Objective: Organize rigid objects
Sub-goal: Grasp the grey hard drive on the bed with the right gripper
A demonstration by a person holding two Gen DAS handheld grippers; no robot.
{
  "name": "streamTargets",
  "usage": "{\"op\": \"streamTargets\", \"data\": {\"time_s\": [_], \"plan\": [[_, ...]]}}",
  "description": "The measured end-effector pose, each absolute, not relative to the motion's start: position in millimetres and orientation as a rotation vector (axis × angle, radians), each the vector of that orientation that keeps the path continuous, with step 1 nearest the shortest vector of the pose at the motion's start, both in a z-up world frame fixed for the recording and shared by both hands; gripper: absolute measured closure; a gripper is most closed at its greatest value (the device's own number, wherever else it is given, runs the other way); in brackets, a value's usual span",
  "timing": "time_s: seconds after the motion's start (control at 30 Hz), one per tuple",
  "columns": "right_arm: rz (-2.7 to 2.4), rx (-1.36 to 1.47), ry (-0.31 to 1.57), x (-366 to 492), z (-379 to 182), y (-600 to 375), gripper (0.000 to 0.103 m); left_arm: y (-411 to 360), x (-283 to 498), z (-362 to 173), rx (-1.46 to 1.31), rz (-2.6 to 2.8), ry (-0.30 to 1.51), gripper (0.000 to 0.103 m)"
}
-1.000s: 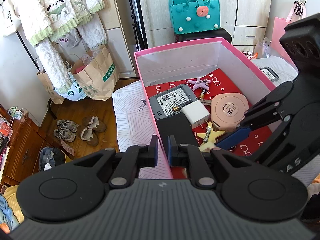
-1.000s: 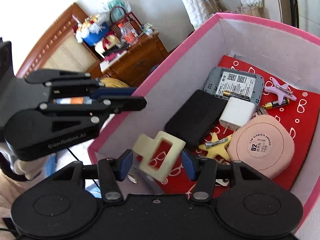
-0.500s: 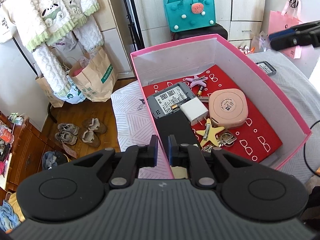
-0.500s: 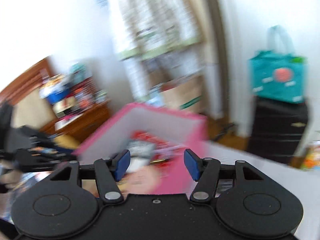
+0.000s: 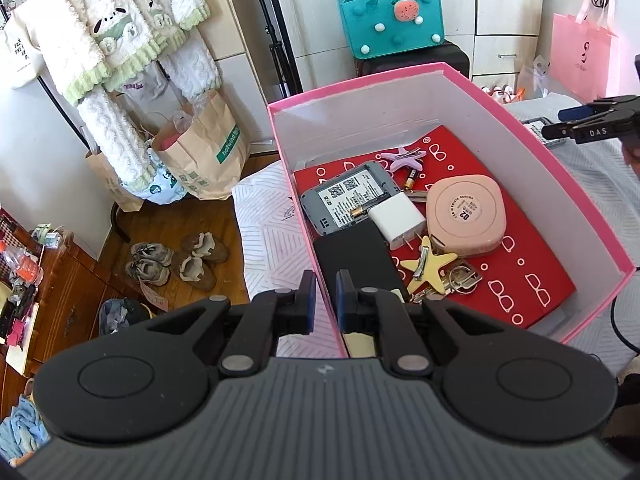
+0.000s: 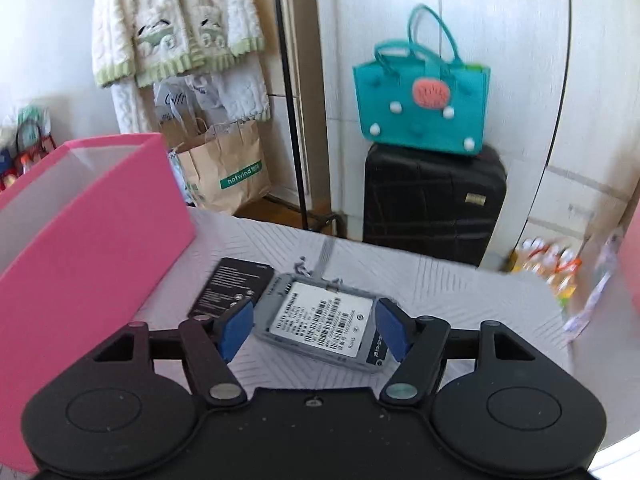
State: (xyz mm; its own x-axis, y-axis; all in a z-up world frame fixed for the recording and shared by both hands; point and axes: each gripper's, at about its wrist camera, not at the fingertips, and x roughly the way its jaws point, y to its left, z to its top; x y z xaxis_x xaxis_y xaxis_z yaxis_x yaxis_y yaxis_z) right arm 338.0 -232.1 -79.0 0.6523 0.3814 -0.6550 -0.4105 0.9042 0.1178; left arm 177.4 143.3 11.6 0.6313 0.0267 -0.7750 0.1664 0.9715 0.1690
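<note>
Left gripper (image 5: pixel 323 294) sits at the near left wall of the pink box (image 5: pixel 580 200), fingers pinched together on that wall's rim, one pad outside, one inside.

Inside the box, on a red patterned liner (image 5: pixel 532 280):
- grey device (image 5: pixel 344 200), label side up, with a small battery (image 5: pixel 357 211) lying on it
- white charger block (image 5: pixel 398 220), touching the grey device
- black slab (image 5: pixel 356 256), nearest the left gripper
- round pink case (image 5: pixel 466 210), right of the charger
- yellow star clip (image 5: pixel 426 266) beside a bunch of keys (image 5: pixel 460 278)
- pink star clip (image 5: pixel 402 157) near the far wall
- cream piece (image 5: pixel 360 344), partly hidden behind the left fingers

Right gripper (image 6: pixel 314 330) is outside the box, over the pale bedspread (image 6: pixel 460 292). Its jaws are opening, nothing pressed between the pads. A second grey device (image 6: pixel 320 320) lies flat on the spread, framed between the blue pads (image 6: pixel 236 326); contact cannot be told. A black card-like cover (image 6: pixel 232 286) lies just beside it, toward the box.

Background: teal felt bag (image 6: pixel 420 108) on a black suitcase (image 6: pixel 434 204), paper bag (image 6: pixel 228 168) on the floor.
</note>
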Motion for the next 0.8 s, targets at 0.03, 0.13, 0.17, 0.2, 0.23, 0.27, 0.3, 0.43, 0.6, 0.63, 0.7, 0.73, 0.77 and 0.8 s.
{"op": "streamTargets", "data": {"time_s": [0.03, 0.13, 0.17, 0.2, 0.23, 0.27, 0.3, 0.43, 0.6, 0.63, 0.7, 0.73, 0.77, 0.8], "plan": [[0.452, -0.027, 0.732, 342.8, -81.2, -235.8, 0.019, 142.9, 177.7, 11.9, 0.232, -0.078, 0.89, 0.093], [0.472, -0.039, 0.707, 351.4, -81.2, -238.7, 0.013, 141.3, 178.4, 12.8, 0.238, -0.07, 0.898, 0.093], [0.5, -0.039, 0.704, 356.2, -83.3, -239.2, 0.013, 141.4, 178.8, 13.0, 0.236, -0.068, 0.899, 0.093], [0.532, -0.033, 0.707, 361.1, -84.1, -240.4, 0.013, 141.6, 178.9, 13.0, 0.234, -0.066, 0.9, 0.093], [0.563, -0.021, 0.716, 367.2, -86.4, -241.4, 0.013, 142.1, 178.9, 13.3, 0.231, -0.065, 0.901, 0.093], [0.591, -0.014, 0.731, 372.6, -88.3, -242.8, 0.013, 142.7, 178.6, 13.9, 0.227, -0.063, 0.902, 0.093], [0.609, -0.022, 0.745, 377.9, -90.6, -243.2, 0.013, 142.4, 178.6, 13.8, 0.223, -0.062, 0.903, 0.093], [0.617, -0.111, 0.729, 385.4, -97.4, -239.5, 0.013, 143.3, 178.0, 14.0, 0.223, -0.065, 0.901, 0.093], [0.742, -0.079, 0.798, 390.9, -99.8, -246.6, 0.013, 142.8, 179.1, 13.9, 0.222, -0.068, 0.901, 0.093], [0.757, -0.072, 0.814, 390.0, -98.5, -249.0, 0.013, 143.3, 178.9, 13.8, 0.222, -0.069, 0.901, 0.093], [0.784, -0.052, 0.843, 383.5, -97.3, -254.4, 0.013, 142.5, 179.6, 13.9, 0.217, -0.07, 0.899, 0.093], [0.794, -0.048, 0.849, 378.5, -96.8, -256.8, 0.013, 142.7, 179.7, 14.0, 0.214, -0.071, 0.898, 0.093], [0.804, -0.057, 0.855, 372.0, -96.8, -257.9, 0.013, 142.5, 179.8, 13.4, 0.213, -0.073, 0.897, 0.092], [0.813, -0.084, 0.856, 364.5, -96.4, -256.0, 0.013, 142.5, 179.9, 13.4, 0.211, -0.076, 0.896, 0.092]]}}
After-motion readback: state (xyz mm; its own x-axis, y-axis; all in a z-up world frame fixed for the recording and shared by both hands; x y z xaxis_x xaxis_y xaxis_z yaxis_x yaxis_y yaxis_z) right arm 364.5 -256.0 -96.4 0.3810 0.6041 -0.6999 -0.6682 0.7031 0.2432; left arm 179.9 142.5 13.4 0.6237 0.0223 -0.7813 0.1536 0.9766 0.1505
